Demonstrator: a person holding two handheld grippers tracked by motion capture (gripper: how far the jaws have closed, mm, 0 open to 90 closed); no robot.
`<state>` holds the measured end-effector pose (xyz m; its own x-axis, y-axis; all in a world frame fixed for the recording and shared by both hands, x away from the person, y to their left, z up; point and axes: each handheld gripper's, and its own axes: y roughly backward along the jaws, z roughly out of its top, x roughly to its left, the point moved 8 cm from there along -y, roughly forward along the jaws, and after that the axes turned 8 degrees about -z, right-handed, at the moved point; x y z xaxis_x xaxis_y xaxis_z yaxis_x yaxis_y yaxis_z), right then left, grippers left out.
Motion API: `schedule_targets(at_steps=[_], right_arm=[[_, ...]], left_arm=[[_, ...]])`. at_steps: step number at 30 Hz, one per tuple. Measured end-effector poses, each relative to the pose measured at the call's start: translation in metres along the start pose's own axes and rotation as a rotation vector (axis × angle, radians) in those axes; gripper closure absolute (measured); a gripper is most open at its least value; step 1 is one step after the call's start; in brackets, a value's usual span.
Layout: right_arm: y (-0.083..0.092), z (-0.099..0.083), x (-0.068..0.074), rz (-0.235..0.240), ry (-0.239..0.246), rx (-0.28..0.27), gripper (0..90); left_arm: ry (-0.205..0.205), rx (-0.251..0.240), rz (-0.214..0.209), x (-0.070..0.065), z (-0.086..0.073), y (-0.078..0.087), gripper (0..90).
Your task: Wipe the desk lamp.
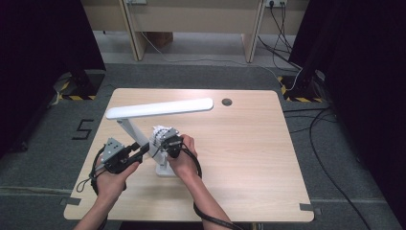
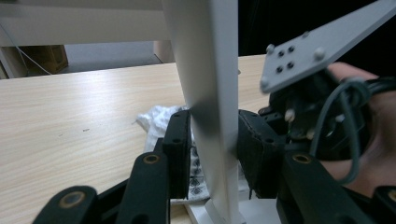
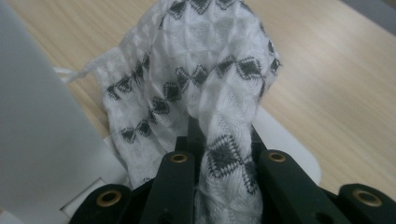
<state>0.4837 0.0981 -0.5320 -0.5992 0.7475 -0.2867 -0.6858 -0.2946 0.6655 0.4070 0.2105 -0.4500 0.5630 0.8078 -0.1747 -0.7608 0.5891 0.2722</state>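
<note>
A white desk lamp stands on the wooden table [image 1: 249, 143], its long head [image 1: 160, 108] level above a slanted stem [image 1: 128, 128] and a flat base [image 1: 165, 168]. My left gripper [image 1: 142, 147] is shut on the stem [image 2: 210, 93], one pad [image 2: 180, 140] pressed against each side. A white cloth [image 3: 201, 74] with black diamond marks is pinched in my right gripper [image 3: 224, 140], bunched beside the stem [image 3: 42, 130] over the base [image 3: 289, 140]. From above, the cloth [image 1: 158, 134] lies between both hands. The left gripper view has the cloth [image 2: 156, 119] behind the stem and the right gripper [image 2: 308, 116] at right.
A round cable hole [image 1: 226, 101] sits near the table's far edge. Black cables [image 1: 330, 158] run over the floor at the right. A light wooden desk [image 1: 191, 19] stands behind the table. The table's right half is bare wood.
</note>
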Motion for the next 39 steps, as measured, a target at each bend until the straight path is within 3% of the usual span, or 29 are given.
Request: schedule_targets(at_steps=[5, 14, 25, 29, 34, 39], right_arm=[[-0.004, -0.01, 0.001, 0.011, -0.004, 0.023, 81.6], [-0.004, -0.021, -0.016, -0.012, -0.007, 0.036, 81.7], [0.002, -0.044, -0.054, -0.102, -0.047, 0.09, 81.7], [0.008, -0.048, -0.074, -0.173, -0.087, 0.102, 81.7], [0.015, -0.036, -0.086, -0.228, -0.124, 0.069, 81.6], [0.012, -0.012, -0.073, -0.183, -0.108, 0.01, 81.4]], left_arm=[[0.002, -0.006, 0.002, 0.0, 0.001, 0.0, 64.6], [-0.003, -0.003, 0.003, -0.001, 0.001, 0.001, 64.5], [-0.005, -0.005, 0.005, -0.001, 0.001, 0.002, 64.4], [-0.006, -0.005, 0.006, -0.001, 0.001, 0.002, 64.1], [-0.005, -0.003, 0.006, -0.002, 0.001, 0.002, 63.6], [-0.006, -0.003, -0.002, -0.003, 0.001, 0.001, 63.5]])
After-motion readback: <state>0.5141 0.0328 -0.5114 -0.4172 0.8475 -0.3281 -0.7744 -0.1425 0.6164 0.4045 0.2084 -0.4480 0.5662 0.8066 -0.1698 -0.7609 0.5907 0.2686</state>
